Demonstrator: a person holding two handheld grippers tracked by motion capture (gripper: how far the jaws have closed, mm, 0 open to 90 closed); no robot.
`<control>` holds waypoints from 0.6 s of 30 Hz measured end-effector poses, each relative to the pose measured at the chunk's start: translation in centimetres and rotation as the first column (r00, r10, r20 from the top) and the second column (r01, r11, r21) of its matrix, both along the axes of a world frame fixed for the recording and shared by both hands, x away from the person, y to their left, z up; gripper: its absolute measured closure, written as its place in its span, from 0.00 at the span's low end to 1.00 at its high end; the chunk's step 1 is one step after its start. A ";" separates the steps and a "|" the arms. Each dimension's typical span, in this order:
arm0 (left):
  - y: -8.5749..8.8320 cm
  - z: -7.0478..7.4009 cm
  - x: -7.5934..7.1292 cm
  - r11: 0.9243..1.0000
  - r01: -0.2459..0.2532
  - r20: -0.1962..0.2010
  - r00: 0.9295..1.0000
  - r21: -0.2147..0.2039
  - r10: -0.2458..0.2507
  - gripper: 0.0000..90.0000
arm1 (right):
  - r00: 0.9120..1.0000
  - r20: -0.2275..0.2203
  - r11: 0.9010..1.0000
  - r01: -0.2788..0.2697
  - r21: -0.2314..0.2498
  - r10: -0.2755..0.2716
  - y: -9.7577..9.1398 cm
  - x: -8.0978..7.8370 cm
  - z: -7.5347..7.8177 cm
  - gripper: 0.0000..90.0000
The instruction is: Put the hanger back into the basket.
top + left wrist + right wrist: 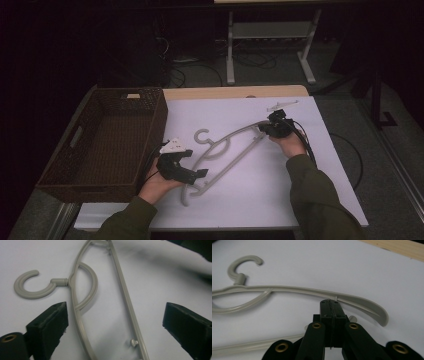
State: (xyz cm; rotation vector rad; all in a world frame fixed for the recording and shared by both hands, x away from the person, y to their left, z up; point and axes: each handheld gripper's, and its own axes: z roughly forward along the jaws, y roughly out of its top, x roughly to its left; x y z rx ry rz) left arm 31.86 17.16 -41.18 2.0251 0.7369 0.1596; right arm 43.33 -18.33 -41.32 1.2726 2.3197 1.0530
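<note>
Grey hanger (pixel 227 150) lies flat on the white table (pixel 280 200), beside the wicker basket (pixel 105 145). Left gripper (pixel 115 322) stands wide open astride its near end; right gripper (pixel 332 305), jaws pressed together, meets the far arm. Risk: a shallow hold there may let the hanger slip or pivot.

— How do my hands sit?
— Your left gripper (pixel 192 167) lies low near you, jaws spread wide. Your right gripper (pixel 263 129) reaches farther out, arm stretched, jaws pressed flat together.
— Sleeves?
— Both forearms enter from below.
</note>
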 end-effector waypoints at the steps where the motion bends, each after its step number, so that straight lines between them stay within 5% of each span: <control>1: 0.0 0.0 0.0 1.000 -0.002 -0.004 1.000 -0.005 0.002 0.03 | 1.000 -0.014 1.000 -0.003 -0.005 0.003 0.2 0.4 -0.2 1.00; 8: 0.0 0.0 0.0 1.000 0.006 -0.009 1.000 -0.005 -0.006 0.03 | 0.999 -0.037 0.997 0.015 -0.071 -0.018 0.4 2.1 -1.4 1.00; 18: 0.1 -0.1 0.1 1.000 0.009 -0.009 1.000 0.000 -0.009 0.03 | 0.997 -0.081 0.993 -0.017 -0.114 0.008 0.7 2.0 -1.5 1.00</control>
